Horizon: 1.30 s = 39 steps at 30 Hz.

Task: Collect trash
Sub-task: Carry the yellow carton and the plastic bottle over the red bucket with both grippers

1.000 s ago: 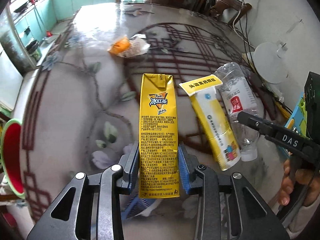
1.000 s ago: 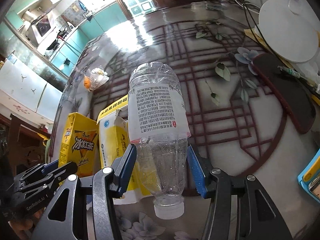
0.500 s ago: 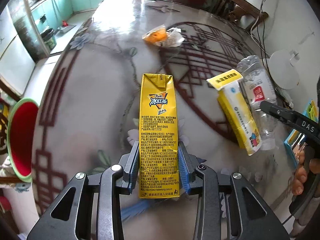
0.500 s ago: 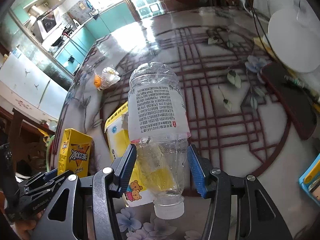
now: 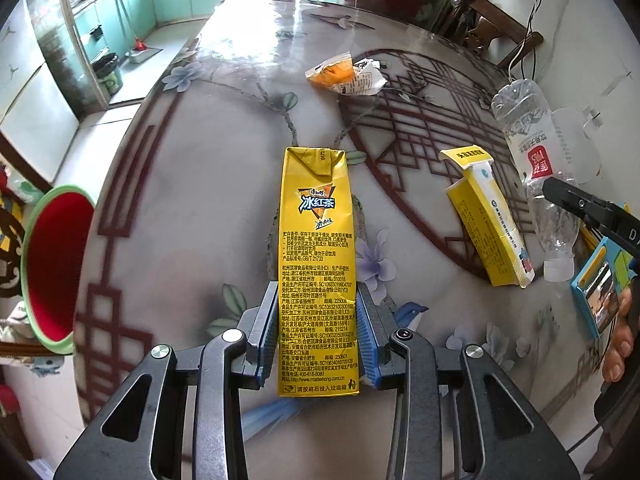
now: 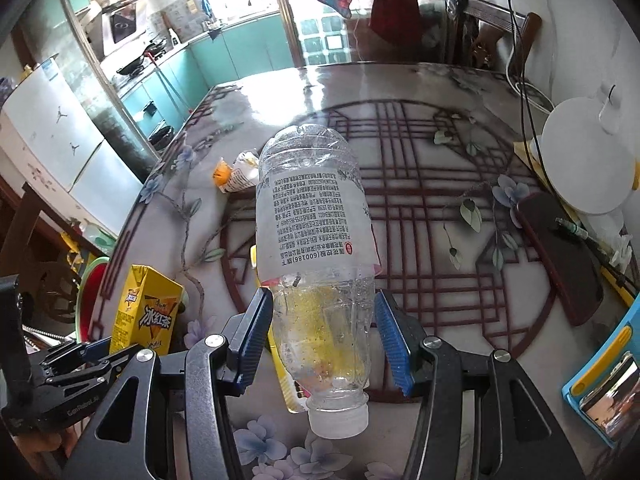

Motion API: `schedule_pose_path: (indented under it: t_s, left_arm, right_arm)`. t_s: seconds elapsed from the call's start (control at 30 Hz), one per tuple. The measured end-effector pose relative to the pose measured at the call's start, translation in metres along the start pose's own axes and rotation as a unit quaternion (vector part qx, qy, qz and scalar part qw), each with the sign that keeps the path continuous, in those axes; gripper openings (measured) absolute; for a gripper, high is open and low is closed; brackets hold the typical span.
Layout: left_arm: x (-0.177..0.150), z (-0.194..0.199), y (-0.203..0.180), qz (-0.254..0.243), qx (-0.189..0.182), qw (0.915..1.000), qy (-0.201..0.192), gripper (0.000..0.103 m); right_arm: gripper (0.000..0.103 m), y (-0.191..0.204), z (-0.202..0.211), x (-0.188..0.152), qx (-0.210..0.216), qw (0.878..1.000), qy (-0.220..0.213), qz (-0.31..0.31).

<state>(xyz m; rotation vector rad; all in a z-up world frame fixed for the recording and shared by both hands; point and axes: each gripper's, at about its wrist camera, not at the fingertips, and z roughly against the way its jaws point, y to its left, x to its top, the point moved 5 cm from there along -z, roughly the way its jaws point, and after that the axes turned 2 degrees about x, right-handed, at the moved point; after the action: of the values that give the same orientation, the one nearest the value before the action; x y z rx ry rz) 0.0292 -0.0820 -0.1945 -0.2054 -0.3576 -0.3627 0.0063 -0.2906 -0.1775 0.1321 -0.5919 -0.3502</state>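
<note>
1. My left claw (image 5: 317, 338) is clamped on the lower part of a yellow iced-tea carton (image 5: 316, 264); both blue pads (image 5: 267, 332) lie flat against its side walls. The carton points toward 12 o'clock in the left wrist view, held clear above the table (image 5: 192, 184).
2. My right claw (image 6: 326, 336) grips a clear plastic water bottle (image 6: 316, 248) at its lower shoulder, cap end toward me, base pointing to 12 o'clock. The jaws sit about a bottle-width apart with pads pressing the wall.
3. The red bin with green rim (image 5: 52, 268) sits at 9 o'clock of the left wrist view, just off the table edge. I judge it the drop target.
4. Step in hand, by my reading: carry the carton to the bin. Doing it well means centring the carton over the mouth before I let go, leading end tipped down so it slides in rather than bridging the rim.
5. Grip note: the carton walls look thin; more squeeze would buckle them and could let it pivot.
6. The bottle is smooth and tapered where I hold it, so slipping toward the cap is a risk; I'd keep it level.
7. Not yet collected on the table: an opened yellow-and-white box (image 5: 486, 216) at 3 o'clock, and a crumpled orange-and-white wrapper (image 5: 346, 76) at 12 o'clock.
</note>
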Motion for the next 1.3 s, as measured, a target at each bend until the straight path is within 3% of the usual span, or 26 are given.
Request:
schedule_pose_path:
  t_s: [0.63,0.97,1.3]
  left_arm:
    - [-0.001,0.008,0.028,0.013,-0.010,0.9998,-0.006,0.034]
    - [0.000,0.023,0.067,0.032,-0.018,0.9991,-0.020,0.034]
    - [-0.004,0.036,0.147,0.073,-0.007,0.9968,-0.030,0.034]
  right_arm:
    - [0.051,0.043,0.011,0.007,-0.001,1.000,-0.018,0.023]
    - [0.051,0.106,0.011,0.007,0.016,0.998,-0.020,0.056]
    - [0.051,0.198,0.001,0.001,0.044,0.995,-0.016,0.091]
